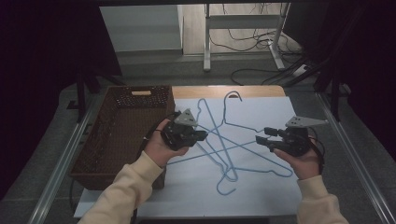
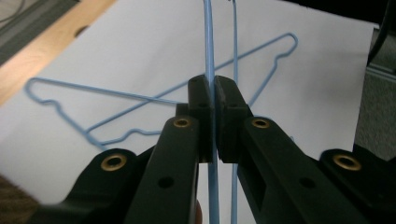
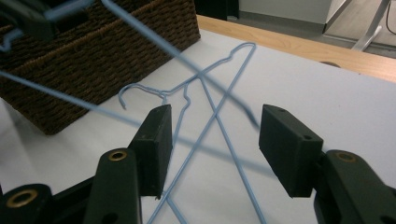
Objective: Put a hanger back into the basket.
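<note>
Hanger, thin blue wire, pinched by left gripper mid-frame, prob. for brown wicker basket at left; right gripper jaws apart, nothing gripped.

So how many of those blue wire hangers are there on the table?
2, as far as I can tell. One hanger is pinched in the left gripper and crosses over the other hanger, which lies on the white sheet. The tangle could hide another.

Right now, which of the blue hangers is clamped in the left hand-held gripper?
The hanger whose hook points toward the near table edge: its wire runs between the left hand-held gripper's shut jaws. The other hanger, hook at the far edge, lies free.
</note>
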The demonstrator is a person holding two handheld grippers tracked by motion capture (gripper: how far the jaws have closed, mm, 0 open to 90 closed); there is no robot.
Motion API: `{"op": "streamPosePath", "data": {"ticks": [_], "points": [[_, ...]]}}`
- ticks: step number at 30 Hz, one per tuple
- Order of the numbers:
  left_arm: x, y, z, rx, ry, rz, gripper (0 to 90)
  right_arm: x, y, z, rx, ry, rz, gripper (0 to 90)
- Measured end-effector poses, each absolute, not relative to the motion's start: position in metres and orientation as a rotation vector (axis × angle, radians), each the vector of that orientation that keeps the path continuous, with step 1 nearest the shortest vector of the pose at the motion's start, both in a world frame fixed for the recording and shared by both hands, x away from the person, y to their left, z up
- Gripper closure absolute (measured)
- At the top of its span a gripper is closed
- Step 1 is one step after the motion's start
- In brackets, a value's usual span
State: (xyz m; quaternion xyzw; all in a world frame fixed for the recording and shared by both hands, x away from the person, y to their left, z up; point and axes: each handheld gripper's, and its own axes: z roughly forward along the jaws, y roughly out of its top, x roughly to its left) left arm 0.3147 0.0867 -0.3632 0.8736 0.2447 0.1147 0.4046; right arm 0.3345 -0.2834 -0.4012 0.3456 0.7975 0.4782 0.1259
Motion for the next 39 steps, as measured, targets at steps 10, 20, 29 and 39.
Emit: {"op": "streamPosePath", "data": {"ticks": [10,20,29,39], "points": [[0.315,0.146,-0.346,2.094,0.726,0.327,86.5,0.339,-0.278,-0.411,1.035,2.378,1.36,32.2],[0.312,0.207,-0.339,2.008,0.835,0.406,86.5,0.342,-0.274,-0.422,1.051,2.415,1.303,25.8],[0.313,0.255,-0.349,1.96,0.952,0.447,86.5,0.343,-0.273,-0.427,1.06,2.424,1.286,25.0],[0.314,0.295,-0.362,1.898,1.068,0.48,86.5,0.343,-0.269,-0.431,1.055,2.446,1.256,24.7]]}}
